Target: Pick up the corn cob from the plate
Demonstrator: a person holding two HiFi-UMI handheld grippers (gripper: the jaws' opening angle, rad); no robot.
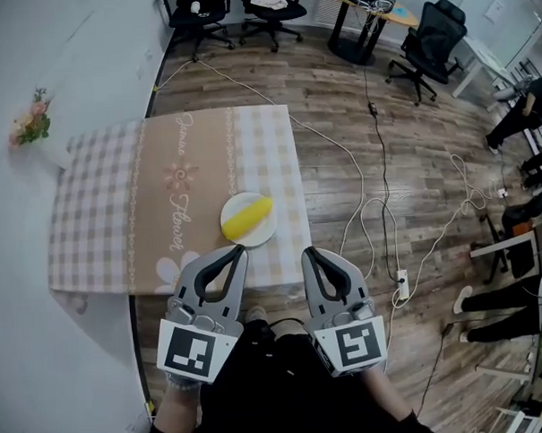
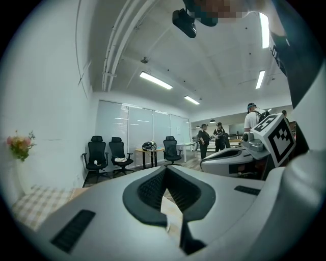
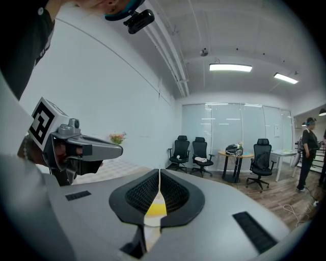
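Both the left gripper (image 1: 239,250) and right gripper (image 1: 307,253) are pressed together, empty, short of the plate (image 1: 265,235); best spread one wide, then straddle the corn cob (image 1: 250,215) across its middle

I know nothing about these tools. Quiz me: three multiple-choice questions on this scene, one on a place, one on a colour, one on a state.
1. Where is the corn? A. on the floor B. on the plate C. in a gripper
2. The corn's colour? A. green B. red C. yellow
3. The left gripper is: A. shut, empty B. wide open C. shut on corn
Answers: B, it lies on the plate; C, plainly yellow; A, jaws together, nothing between.
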